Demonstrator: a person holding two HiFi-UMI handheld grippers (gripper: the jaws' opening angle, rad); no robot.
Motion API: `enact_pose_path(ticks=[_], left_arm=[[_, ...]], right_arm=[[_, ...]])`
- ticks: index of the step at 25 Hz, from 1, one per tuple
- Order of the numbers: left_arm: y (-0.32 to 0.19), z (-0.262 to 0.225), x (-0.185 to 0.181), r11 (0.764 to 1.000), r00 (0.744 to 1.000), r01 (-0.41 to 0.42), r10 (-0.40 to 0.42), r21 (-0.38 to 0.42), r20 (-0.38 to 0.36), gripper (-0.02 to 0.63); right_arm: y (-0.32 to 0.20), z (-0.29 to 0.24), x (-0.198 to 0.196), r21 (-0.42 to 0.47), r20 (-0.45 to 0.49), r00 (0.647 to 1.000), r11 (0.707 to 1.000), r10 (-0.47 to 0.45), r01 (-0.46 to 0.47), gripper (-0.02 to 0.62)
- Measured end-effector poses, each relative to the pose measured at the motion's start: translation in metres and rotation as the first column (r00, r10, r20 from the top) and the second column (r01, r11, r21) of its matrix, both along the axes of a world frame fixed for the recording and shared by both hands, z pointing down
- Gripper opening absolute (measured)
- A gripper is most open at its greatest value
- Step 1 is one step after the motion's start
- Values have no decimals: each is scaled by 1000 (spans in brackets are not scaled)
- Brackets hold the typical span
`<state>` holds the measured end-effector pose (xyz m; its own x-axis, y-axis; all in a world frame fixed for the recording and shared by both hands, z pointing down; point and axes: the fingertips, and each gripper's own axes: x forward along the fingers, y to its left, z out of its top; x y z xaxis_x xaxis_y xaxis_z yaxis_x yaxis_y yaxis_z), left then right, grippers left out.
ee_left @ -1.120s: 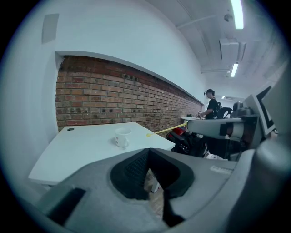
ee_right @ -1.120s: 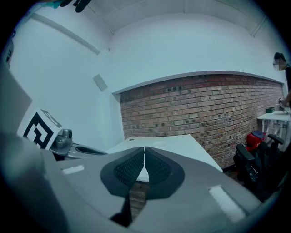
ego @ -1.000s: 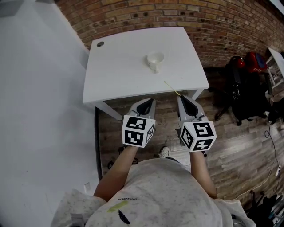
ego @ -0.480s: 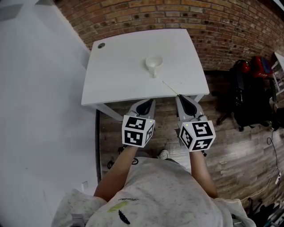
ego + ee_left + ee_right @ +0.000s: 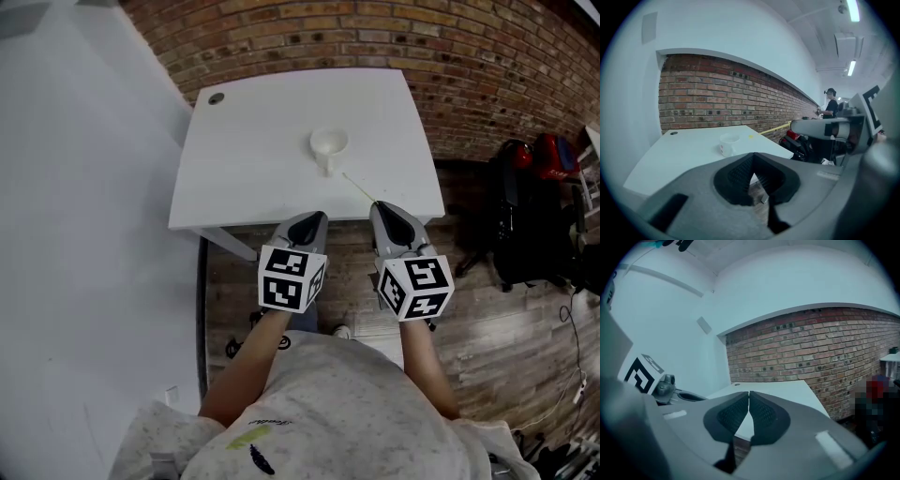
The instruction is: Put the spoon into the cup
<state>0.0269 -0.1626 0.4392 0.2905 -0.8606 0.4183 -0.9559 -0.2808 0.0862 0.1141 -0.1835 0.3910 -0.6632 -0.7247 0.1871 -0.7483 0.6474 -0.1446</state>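
While the right gripper [image 5: 381,207] clamps the thin yellow spoon [image 5: 359,187], its far end lies near the white cup [image 5: 328,145]; the left gripper [image 5: 316,217] has its jaws together, empty.

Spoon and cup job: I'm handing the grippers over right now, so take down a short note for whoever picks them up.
Left gripper: shut, empty, at the table's front edge.
Right gripper: shut on the spoon by its near end. The far end points out over the table toward the cup.
Cup: upright on the table, nothing in it that I can see.
Done: spoon is picked up.
Left: carry it forward, lower it into the cup, let go.
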Motion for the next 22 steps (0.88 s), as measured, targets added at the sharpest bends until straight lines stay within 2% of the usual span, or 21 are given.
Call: enact_pose_path(ticks=[10,22], left_arm=[[-63,5,-31,1000,1000,-13,13,-2,-25,-8],[-141,17,-66,997,997,-60,58,-47,-44,-8]], right_arm=[[-59,4,-35,-3,-32,999,1000,2,-2,17],[-136,16,-74,-53,-70,997,998,37,-41,17]])
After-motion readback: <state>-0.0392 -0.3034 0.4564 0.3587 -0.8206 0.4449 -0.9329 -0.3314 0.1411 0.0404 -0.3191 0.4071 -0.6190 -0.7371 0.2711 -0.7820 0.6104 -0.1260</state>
